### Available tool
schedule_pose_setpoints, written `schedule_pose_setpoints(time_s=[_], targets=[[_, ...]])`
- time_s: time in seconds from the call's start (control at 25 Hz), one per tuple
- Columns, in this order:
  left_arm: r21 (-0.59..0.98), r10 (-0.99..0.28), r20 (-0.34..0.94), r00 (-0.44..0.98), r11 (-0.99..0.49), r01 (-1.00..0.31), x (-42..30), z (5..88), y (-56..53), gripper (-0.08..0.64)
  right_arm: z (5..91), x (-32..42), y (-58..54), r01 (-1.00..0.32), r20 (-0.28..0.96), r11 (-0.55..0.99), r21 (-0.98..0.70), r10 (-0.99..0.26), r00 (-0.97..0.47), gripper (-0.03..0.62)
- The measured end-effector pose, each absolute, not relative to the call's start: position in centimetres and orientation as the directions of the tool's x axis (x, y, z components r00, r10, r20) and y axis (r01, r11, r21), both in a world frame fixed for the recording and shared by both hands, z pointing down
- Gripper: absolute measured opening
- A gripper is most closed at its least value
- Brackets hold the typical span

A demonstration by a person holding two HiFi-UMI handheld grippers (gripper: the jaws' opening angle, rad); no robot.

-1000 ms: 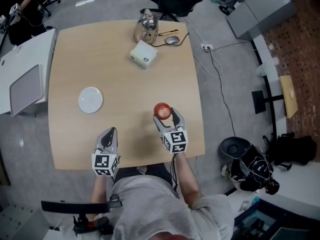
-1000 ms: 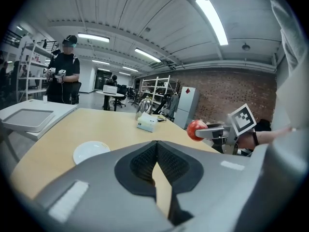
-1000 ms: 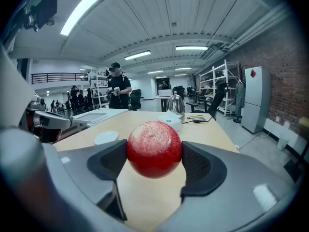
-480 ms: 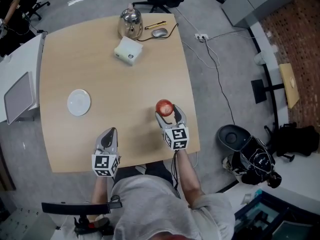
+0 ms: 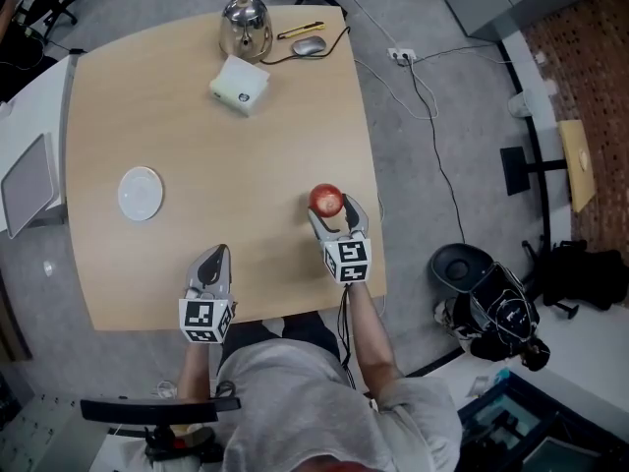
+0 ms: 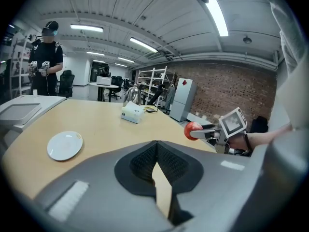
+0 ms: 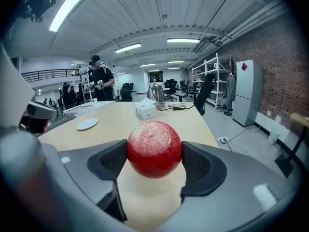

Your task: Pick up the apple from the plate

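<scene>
A red apple [image 5: 326, 201] [image 7: 154, 148] is held between the jaws of my right gripper [image 5: 331, 214] [image 7: 154, 164], above the wooden table [image 5: 216, 146] near its right front edge. The left gripper view shows the same apple [image 6: 192, 128] off to the right, lifted clear of the tabletop. The white plate [image 5: 141, 194] [image 6: 64, 145] [image 7: 87, 124] lies bare on the left half of the table, far from the apple. My left gripper [image 5: 209, 271] [image 6: 155, 164] rests at the front edge, jaws shut with nothing between them.
At the far end stand a metal kettle [image 5: 245, 17], a white tissue box [image 5: 239, 84], a computer mouse [image 5: 309, 46] and a yellow pen [image 5: 300, 30]. A white side table [image 5: 28, 165] adjoins the left edge. A person [image 6: 46, 57] stands beyond it. Cables trail on the floor at right.
The head camera has shifted, so the table sits lower-left in view. My right gripper still holds the apple, now slightly nearer the table's right edge. The left gripper stays put.
</scene>
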State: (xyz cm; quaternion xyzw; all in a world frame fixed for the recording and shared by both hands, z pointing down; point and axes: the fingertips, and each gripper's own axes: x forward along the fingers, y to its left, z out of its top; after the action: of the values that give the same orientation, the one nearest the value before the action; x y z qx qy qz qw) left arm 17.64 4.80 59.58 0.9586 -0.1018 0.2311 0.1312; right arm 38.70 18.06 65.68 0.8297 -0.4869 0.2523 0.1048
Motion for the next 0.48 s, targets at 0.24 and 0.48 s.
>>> schedule_pose_setpoints(time_s=[0.24, 0.48], targets=[[0.203, -0.133, 0.497, 0.858, -0.943, -0.263, 19.2, 60.6, 6.2, 0.02, 67.9, 40.6, 19.2, -0.864, 0.545, -0.498, -0.076, -0.746, 0.382, 0.36], [0.201, -0.136, 0.517, 0.845, -0.94, -0.274, 20.5, 61.3, 7.3, 0.02, 70.1, 42.4, 20.1, -0.867, 0.573, -0.492, -0.082, -0.735, 0.363, 0.36]])
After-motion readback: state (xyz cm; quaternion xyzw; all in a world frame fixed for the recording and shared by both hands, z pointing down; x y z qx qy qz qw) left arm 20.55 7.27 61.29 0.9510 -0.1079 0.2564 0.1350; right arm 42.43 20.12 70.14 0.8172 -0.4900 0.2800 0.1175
